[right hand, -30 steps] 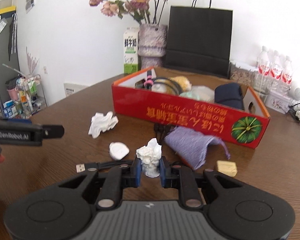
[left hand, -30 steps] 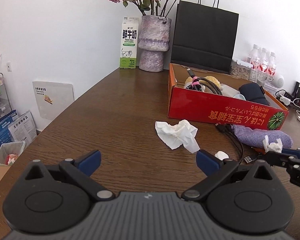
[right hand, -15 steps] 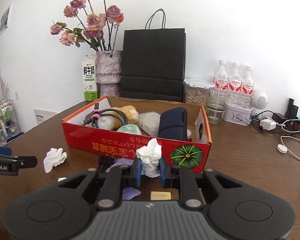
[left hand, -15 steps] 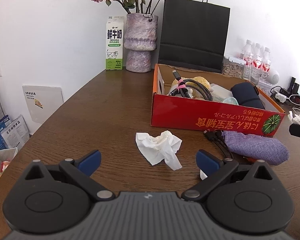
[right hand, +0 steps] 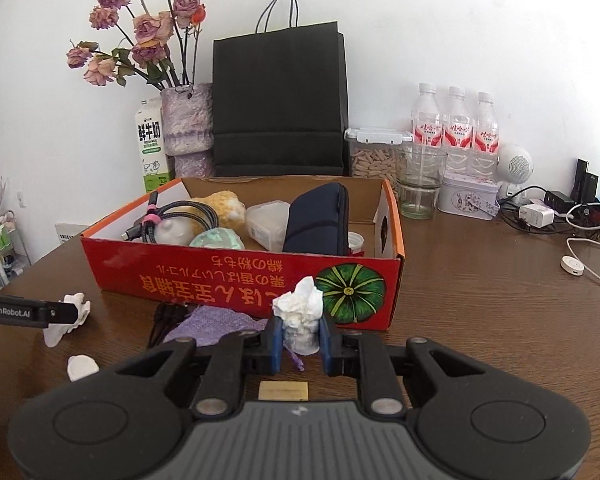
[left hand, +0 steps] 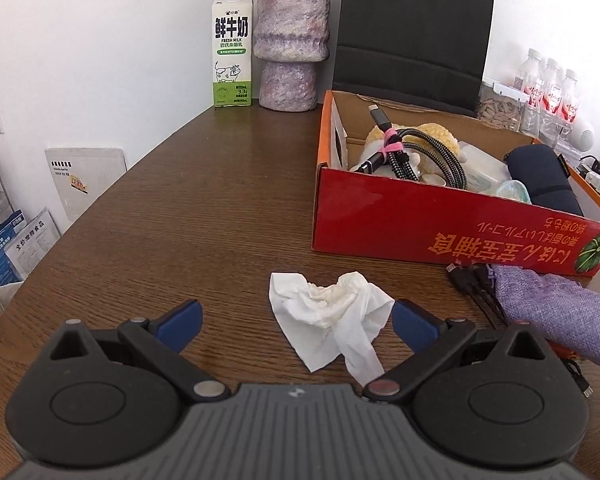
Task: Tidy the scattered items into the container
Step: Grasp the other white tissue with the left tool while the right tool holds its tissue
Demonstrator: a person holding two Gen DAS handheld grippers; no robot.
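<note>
A red cardboard box (left hand: pixel 420 216) (right hand: pixel 236 276) stands on the brown table, holding cables, a dark pouch and soft items. My left gripper (left hand: pixel 296 320) is open just above a crumpled white tissue (left hand: pixel 332 312) lying in front of the box, its blue pads on either side of the tissue. My right gripper (right hand: pixel 299 340) is shut on a small tissue wad (right hand: pixel 300 312), held up before the box's front wall. A purple cloth pouch (left hand: pixel 556 308) (right hand: pixel 216 322), black cables (left hand: pixel 472 284), a small white scrap (right hand: pixel 82 366) and a tan block (right hand: pixel 284 391) lie on the table.
A milk carton (left hand: pixel 233 48), a purple vase (left hand: pixel 292 40) with dried flowers and a black paper bag (right hand: pixel 280 100) stand behind the box. Water bottles (right hand: pixel 456 128), a glass (right hand: pixel 420 184), a tin (right hand: pixel 468 198) and chargers with cords (right hand: pixel 540 216) fill the back right.
My left gripper has moved in over the white tissue, which now sits between its pads. My right gripper has swung right with its tissue wad, from the table's items to the box front.
</note>
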